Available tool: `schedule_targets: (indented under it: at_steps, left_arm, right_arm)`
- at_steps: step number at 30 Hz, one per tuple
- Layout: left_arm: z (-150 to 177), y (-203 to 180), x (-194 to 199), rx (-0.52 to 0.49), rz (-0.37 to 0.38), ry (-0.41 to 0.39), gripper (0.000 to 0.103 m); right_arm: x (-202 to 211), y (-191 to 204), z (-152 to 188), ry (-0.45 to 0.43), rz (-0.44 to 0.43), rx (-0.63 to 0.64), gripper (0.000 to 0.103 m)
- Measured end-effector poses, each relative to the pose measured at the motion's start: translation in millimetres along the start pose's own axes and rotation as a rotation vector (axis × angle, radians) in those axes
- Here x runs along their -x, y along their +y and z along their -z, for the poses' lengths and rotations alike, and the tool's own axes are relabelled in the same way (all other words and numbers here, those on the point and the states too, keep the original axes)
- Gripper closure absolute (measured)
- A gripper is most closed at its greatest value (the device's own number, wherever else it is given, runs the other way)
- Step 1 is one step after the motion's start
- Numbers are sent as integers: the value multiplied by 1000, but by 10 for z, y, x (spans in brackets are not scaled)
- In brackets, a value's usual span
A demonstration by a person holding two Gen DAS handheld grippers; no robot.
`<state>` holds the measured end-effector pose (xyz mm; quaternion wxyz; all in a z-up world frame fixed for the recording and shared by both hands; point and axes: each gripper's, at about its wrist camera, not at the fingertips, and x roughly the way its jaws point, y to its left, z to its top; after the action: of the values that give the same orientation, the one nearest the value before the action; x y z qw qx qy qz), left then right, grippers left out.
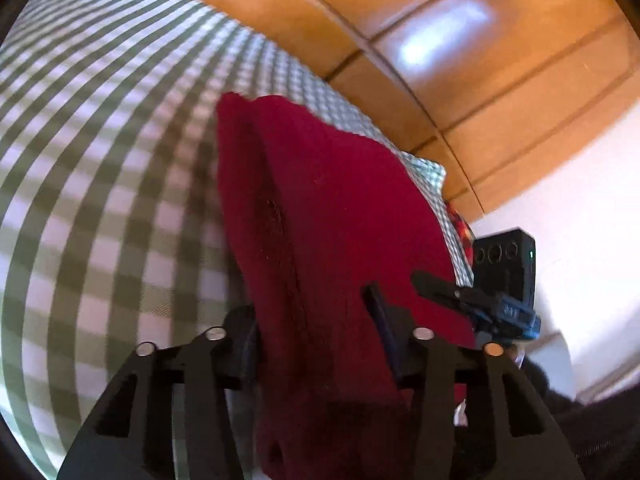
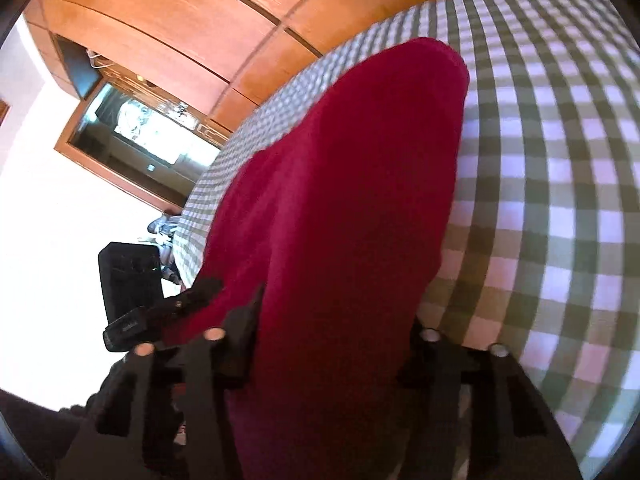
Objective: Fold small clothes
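Observation:
A dark red knit garment (image 1: 332, 208) lies lengthwise over the checked bedcover (image 1: 100, 160), and its near end rises into both grippers. In the left wrist view my left gripper (image 1: 312, 320) is shut on a thick bunch of the red fabric, which fills the gap between its fingers. My right gripper (image 1: 460, 296) shows at the right with a fingertip on the same cloth. The right wrist view has the garment (image 2: 352, 184) running up between the fingers of my right gripper (image 2: 332, 320), shut on it. My left gripper (image 2: 176, 304) is close on the left at the cloth's edge.
The green and white checked cover (image 2: 540, 200) spreads wide on either side of the garment. Wooden wardrobe panels (image 1: 480, 60) stand behind the bed. A framed window or mirror (image 2: 132, 128) is on the white wall. A red patterned item (image 1: 460, 228) peeks past the bed's edge.

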<state>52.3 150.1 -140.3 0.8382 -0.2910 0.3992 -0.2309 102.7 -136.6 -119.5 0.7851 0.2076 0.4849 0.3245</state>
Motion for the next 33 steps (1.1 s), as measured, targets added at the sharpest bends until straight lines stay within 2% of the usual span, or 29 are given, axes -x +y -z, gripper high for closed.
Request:
schedule_targets:
  at_steps: [2, 6, 9, 16, 19, 21, 22, 24, 25, 26, 27, 30, 33]
  left_arm:
    - [-55, -109, 5, -10, 72, 0, 64]
    - [-199, -532, -211, -111, 110, 32, 65]
    - [-367, -914, -595, -188, 153, 78, 65]
    - [-848, -2054, -1885, -403, 220, 186, 65]
    - [-986, -2456, -2479, -450, 197, 217, 65]
    - [-1016, -2637, -2859, -479, 148, 241, 65]
    - [-998, -2690, -3102, -497, 99, 268, 62]
    - [-908, -2674, -3489, -515, -38, 320, 61]
    - [-808, -2646, -3680, -554, -109, 343, 49]
    - [-763, -2619, -3728, -558, -126, 323, 38]
    - [-759, -2605, -3749, -544, -134, 309, 36]
    - [-785, -2590, -3750, -543, -120, 309, 35]
    - [-778, -2566, -3509, -533, -141, 278, 35]
  right_arm:
    - [135, 65, 14, -29, 1, 36, 59]
    - [578, -11, 15, -118, 23, 43, 59]
    - [1059, -179, -26, -208, 75, 27, 59]
    - [2239, -815, -199, -398, 302, -38, 59]
    - [2601, -1244, -269, -453, 400, -110, 59]
    - [2706, -1528, -286, -457, 458, -154, 58]
    - [2725, -1666, -280, -447, 490, -176, 57]
    - [2649, -2026, -239, -391, 588, -247, 47]
    - [2609, -2168, -193, -368, 604, -279, 45]
    - [2569, -2298, -131, -371, 604, -312, 32]
    - [2583, -2357, -47, -416, 596, -322, 27]
    - [2569, -2293, -20, -431, 607, -325, 21]
    - [2594, -2076, -35, -429, 728, -291, 13]
